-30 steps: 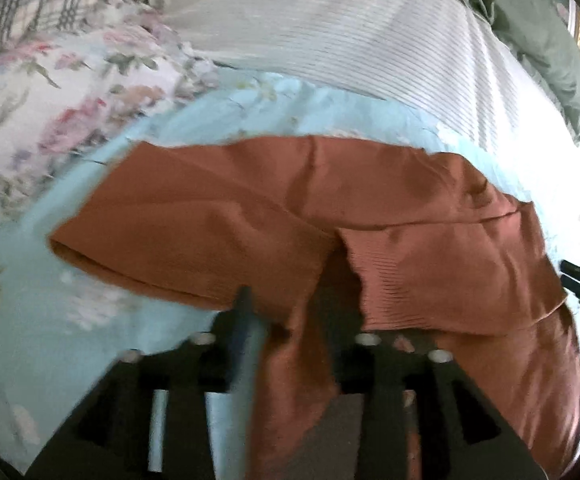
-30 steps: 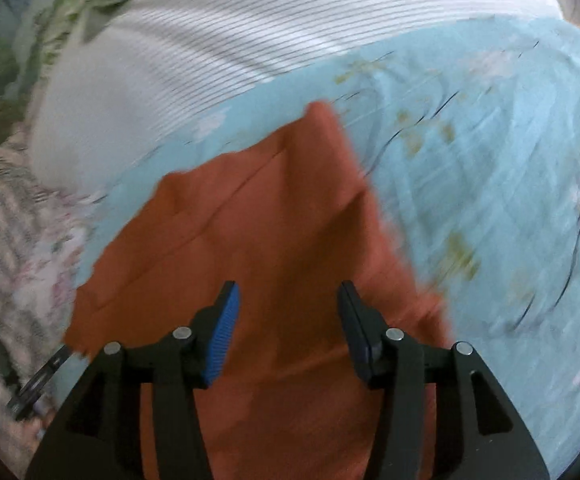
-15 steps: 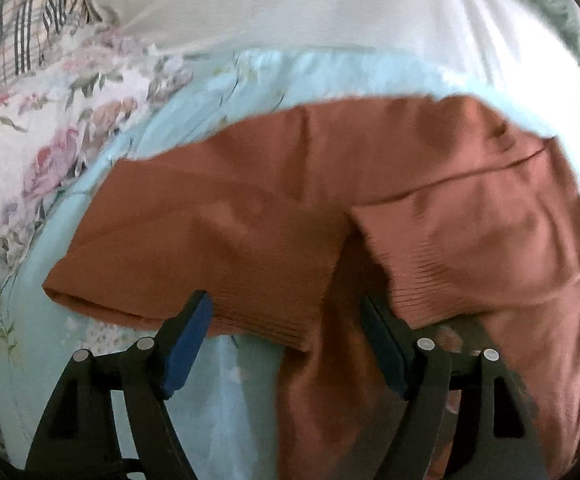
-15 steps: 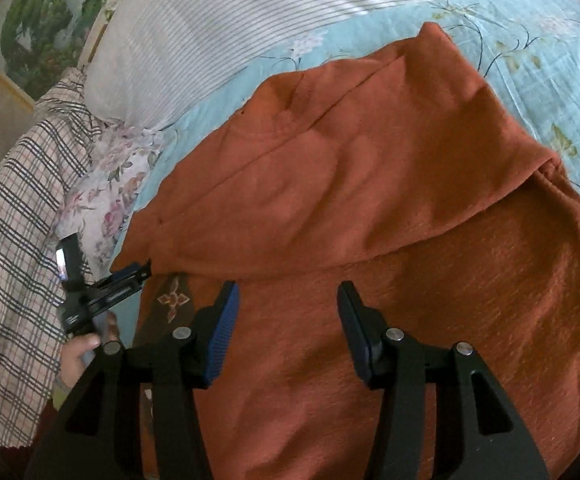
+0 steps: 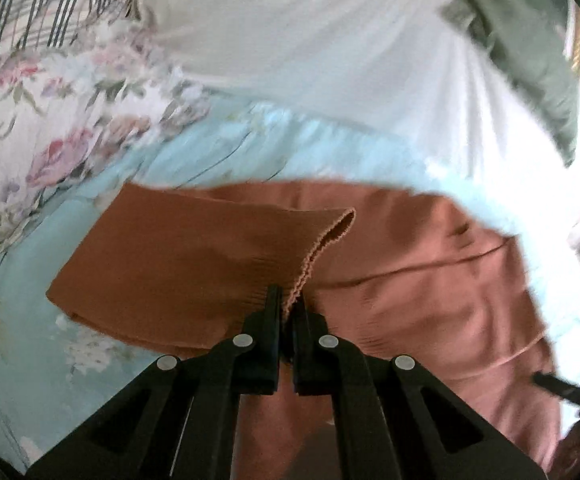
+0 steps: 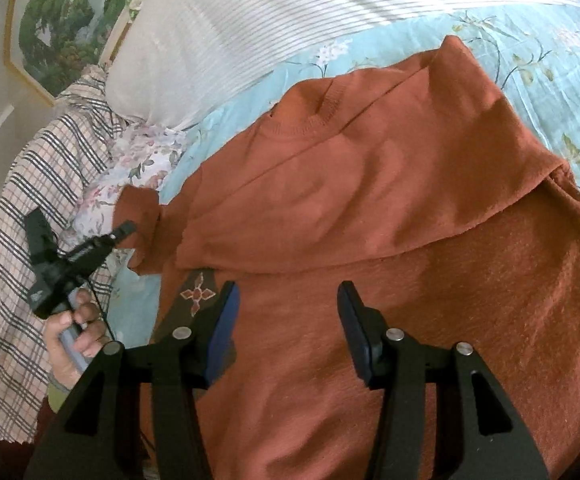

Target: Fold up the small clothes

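Observation:
A rust-orange sweater (image 6: pixel 390 216) lies on the light blue floral bedspread (image 6: pixel 530 60), one sleeve folded across its chest. My left gripper (image 5: pixel 285 304) is shut on the ribbed cuff of the other sleeve (image 5: pixel 177 264) and holds it lifted off the bed; it also shows in the right wrist view (image 6: pixel 123 232) at the sweater's left side, gripping that sleeve (image 6: pixel 139 216). My right gripper (image 6: pixel 287 300) is open and empty, hovering above the sweater's lower body. The sweater's body (image 5: pixel 430 280) spreads to the right in the left wrist view.
A white striped pillow (image 6: pixel 290 12) lies beyond the sweater. A floral pillow (image 5: pixel 49 120) and a plaid cloth (image 6: pixel 21 200) are on the left. A green pillow (image 5: pixel 530 60) is at the back right. A framed picture (image 6: pixel 61 20) hangs on the wall.
My left gripper has closed on the sleeve cuff and raised it. My right gripper has stayed open and has barely moved in the last half second.

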`<action>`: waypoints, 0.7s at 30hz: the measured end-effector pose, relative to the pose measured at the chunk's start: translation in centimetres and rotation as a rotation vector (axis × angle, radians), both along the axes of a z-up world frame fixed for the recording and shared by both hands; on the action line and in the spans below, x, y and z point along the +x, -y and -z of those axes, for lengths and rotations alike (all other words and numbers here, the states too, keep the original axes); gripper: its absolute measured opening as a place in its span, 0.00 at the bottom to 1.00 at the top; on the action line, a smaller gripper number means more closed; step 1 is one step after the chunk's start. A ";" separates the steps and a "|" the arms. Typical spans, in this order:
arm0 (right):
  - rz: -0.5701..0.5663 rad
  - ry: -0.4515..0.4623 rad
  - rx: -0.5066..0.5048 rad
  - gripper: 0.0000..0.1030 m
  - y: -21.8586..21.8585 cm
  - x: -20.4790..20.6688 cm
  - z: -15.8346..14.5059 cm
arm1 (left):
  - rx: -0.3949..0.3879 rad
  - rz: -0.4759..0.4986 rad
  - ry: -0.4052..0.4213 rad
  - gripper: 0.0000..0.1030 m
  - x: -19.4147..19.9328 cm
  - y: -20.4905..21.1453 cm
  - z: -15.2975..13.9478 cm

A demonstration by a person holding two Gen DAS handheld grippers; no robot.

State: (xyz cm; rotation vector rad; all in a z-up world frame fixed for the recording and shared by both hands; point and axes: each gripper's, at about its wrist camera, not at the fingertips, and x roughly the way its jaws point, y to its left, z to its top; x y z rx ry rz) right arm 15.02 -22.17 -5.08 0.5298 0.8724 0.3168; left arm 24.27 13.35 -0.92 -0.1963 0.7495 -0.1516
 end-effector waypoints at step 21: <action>0.166 0.029 -0.007 0.51 7.0 -2.9 -1.1 | -0.040 0.407 -0.051 0.02 1.2 23.6 3.7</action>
